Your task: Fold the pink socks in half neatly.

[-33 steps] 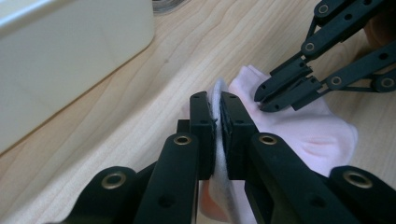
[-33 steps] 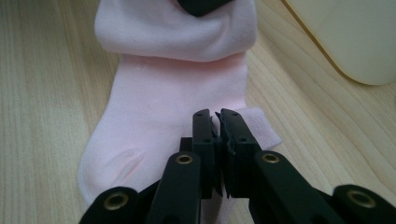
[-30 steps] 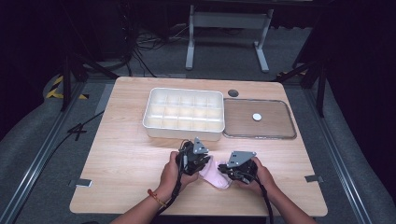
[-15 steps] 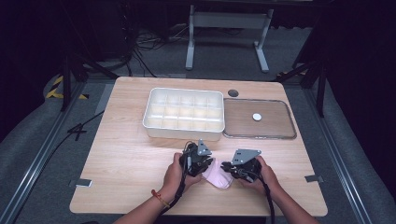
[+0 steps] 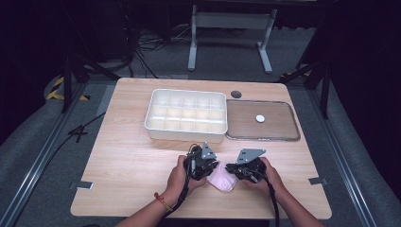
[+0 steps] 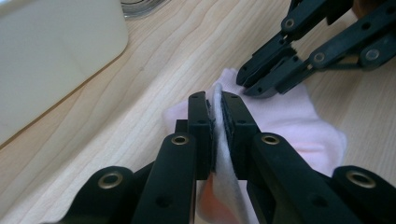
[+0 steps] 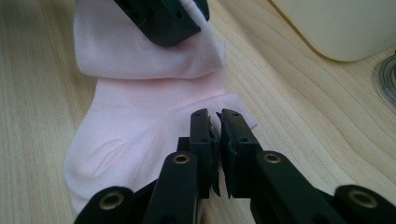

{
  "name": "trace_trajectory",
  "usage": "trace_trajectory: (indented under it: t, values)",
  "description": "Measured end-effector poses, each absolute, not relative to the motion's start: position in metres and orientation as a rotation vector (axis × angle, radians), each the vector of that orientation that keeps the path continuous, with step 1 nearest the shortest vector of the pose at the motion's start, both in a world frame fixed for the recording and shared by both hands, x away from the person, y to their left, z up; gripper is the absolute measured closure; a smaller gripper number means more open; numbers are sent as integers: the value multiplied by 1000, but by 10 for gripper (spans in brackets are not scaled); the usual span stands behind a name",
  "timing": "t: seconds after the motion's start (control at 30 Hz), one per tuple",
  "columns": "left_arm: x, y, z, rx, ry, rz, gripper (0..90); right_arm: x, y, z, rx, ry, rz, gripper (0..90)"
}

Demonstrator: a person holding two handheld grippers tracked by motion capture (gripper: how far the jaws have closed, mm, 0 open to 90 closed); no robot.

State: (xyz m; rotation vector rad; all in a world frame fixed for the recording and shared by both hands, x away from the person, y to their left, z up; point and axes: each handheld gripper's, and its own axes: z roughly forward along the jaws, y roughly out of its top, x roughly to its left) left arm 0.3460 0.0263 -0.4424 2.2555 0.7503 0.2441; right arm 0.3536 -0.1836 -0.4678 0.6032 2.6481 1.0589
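A pale pink sock lies folded on the wooden table, near its front edge and between both hands. My left gripper comes in from the sock's left. In the left gripper view its jaws are shut on a fold of the sock, and white-pink fabric runs up between the pads. My right gripper comes in from the right. Its jaws are shut on the edge of the sock. The left gripper presses on the folded far part.
A white compartment tray stands behind the hands at mid table. To its right lies a clear shallow lid with a small white disc on it. A dark round hole sits near the table's back edge.
Both grippers stay on the sock. The left hand has drifted slightly toward the table's front edge and the sock has bunched a little more between them.
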Motion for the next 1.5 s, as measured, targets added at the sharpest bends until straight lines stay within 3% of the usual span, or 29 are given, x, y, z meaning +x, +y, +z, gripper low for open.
trace_trajectory:
  t: [0.63, 0.93, 1.3, 1.5]
  values:
    - [337, 27, -430, 2215, 688, 218, 696, 354, -184, -468, 595, 2652, 1068, 835]
    - [337, 50, -419, 2155, 682, 185, 743, 354, -184, -469, 596, 2648, 1066, 836]
    - [338, 76, -410, 2102, 719, 208, 726, 353, -184, -469, 595, 2651, 1072, 837]
    - [346, 89, -427, 2125, 788, 175, 746, 353, -183, -469, 589, 2650, 1067, 837]
